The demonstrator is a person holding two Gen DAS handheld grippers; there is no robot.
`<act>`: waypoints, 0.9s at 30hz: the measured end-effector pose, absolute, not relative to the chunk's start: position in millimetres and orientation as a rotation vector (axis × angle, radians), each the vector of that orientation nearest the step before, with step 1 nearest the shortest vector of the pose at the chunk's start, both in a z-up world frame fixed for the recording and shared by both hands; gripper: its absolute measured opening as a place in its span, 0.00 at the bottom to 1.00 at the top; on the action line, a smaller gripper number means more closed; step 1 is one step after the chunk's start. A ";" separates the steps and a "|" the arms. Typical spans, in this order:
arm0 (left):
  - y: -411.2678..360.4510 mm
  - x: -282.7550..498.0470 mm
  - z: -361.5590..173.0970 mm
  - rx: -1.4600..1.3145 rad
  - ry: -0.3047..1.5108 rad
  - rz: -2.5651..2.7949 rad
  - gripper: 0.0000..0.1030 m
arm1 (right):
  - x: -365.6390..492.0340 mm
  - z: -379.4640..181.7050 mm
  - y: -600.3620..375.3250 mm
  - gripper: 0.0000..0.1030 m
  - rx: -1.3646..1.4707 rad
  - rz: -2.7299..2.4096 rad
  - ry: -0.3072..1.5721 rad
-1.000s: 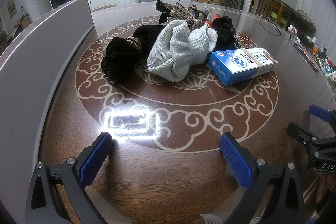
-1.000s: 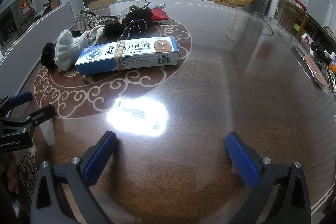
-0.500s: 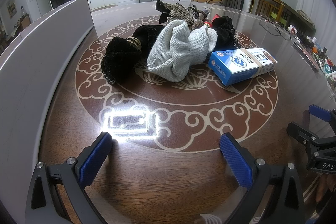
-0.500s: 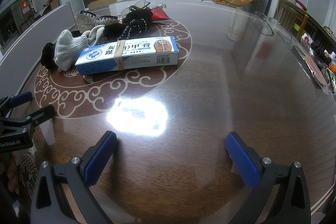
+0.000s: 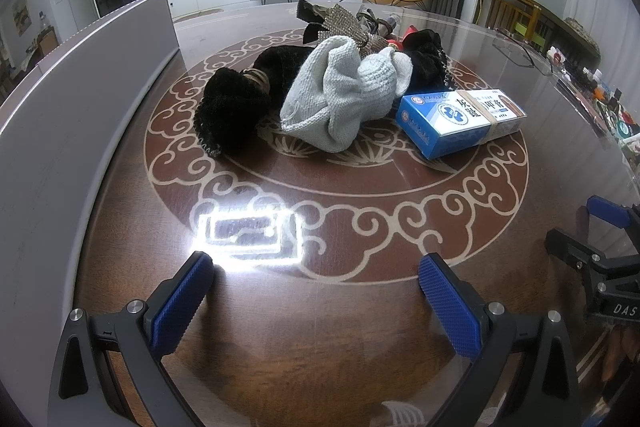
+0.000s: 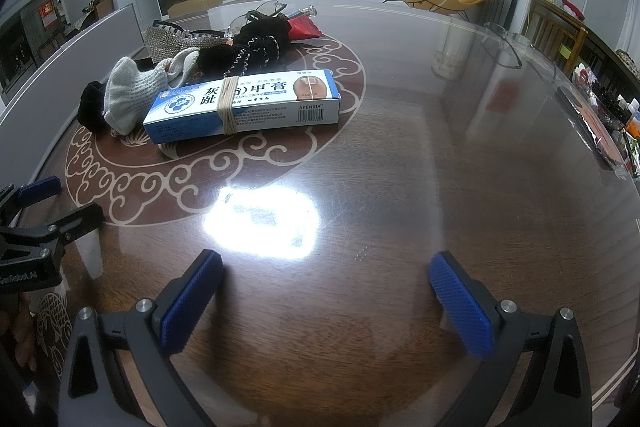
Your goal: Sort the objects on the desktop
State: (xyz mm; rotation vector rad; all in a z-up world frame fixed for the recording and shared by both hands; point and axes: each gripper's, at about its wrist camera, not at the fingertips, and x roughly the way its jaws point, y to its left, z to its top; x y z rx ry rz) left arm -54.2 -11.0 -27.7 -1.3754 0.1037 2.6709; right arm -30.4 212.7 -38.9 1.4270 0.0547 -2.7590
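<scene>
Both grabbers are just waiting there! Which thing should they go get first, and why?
Probably the right gripper should reach forward toward the blue and white box. Both grippers are open and hold nothing, and the box lies at the near edge of the pile, with bare table in front of it. The grey knitted cloth is bunched against the black fabric, so it looks harder to take cleanly.

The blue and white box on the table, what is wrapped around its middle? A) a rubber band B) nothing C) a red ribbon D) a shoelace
A: the right wrist view shows a tan rubber band looped around the middle of the box, which lies flat on the table.
</scene>
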 end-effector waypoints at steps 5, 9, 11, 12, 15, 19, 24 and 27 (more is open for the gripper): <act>-27.6 -56.3 -18.1 -1.317 -0.012 2.726 1.00 | -30.5 -39.0 212.7 1.00 1.427 -2.759 0.055; -30.6 -72.7 0.8 -1.285 0.116 2.799 1.00 | -30.4 -38.9 212.7 1.00 1.427 -2.759 0.054; -31.9 -86.7 16.4 -1.260 0.153 2.864 1.00 | -30.4 -39.0 212.7 1.00 1.427 -2.759 0.054; -32.1 -94.7 21.8 -1.262 0.162 2.890 1.00 | -30.4 -38.9 212.7 1.00 1.427 -2.759 0.054; -29.2 -127.1 30.0 -1.303 0.161 2.917 1.00 | -30.4 -38.9 212.7 1.00 1.427 -2.759 0.054; -9.5 -161.1 13.3 -1.389 0.283 2.869 1.00 | -30.4 -39.0 212.5 1.00 1.427 -2.760 0.056; 19.1 -161.6 9.6 -1.315 0.461 2.776 1.00 | -30.4 -39.1 212.6 1.00 1.427 -2.759 0.055; 12.2 -170.5 15.3 -1.317 0.445 2.782 1.00 | -30.7 -39.3 212.4 1.00 1.427 -2.759 0.055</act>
